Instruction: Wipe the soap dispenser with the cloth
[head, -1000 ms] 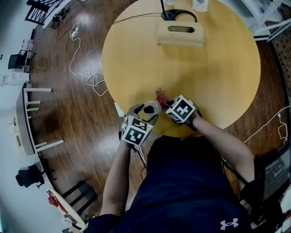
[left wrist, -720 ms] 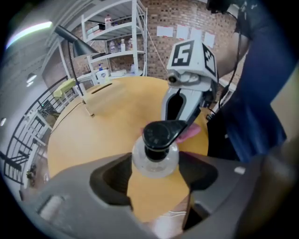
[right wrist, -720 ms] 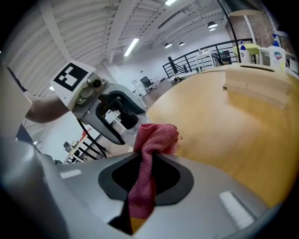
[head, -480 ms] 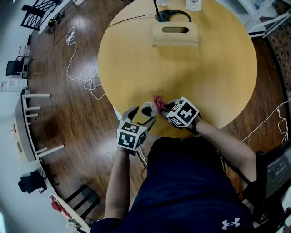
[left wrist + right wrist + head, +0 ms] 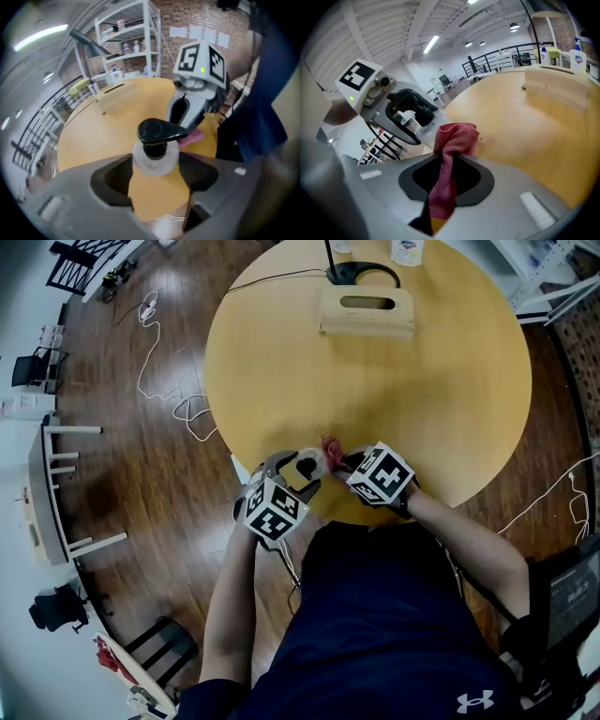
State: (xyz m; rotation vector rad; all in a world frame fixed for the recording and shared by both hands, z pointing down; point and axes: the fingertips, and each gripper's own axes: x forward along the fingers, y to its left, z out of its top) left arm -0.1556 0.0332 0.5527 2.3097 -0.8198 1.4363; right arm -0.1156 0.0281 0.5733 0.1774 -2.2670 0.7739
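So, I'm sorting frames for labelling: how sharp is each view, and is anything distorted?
Head view: sharp, evenly lit, though the wide lens bows the table and floor. Left gripper view: soft all over, dark corners, soap dispenser only fairly clear. Right gripper view: cloth crisp, ceiling lights bright, edges curved.

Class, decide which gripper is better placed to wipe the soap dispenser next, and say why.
Right. The right gripper is shut on the cloth, close beside the soap dispenser. The left gripper has its jaws closing around that dispenser and carries no cloth.

Bright overhead light, fisheye edges, blurred tongs
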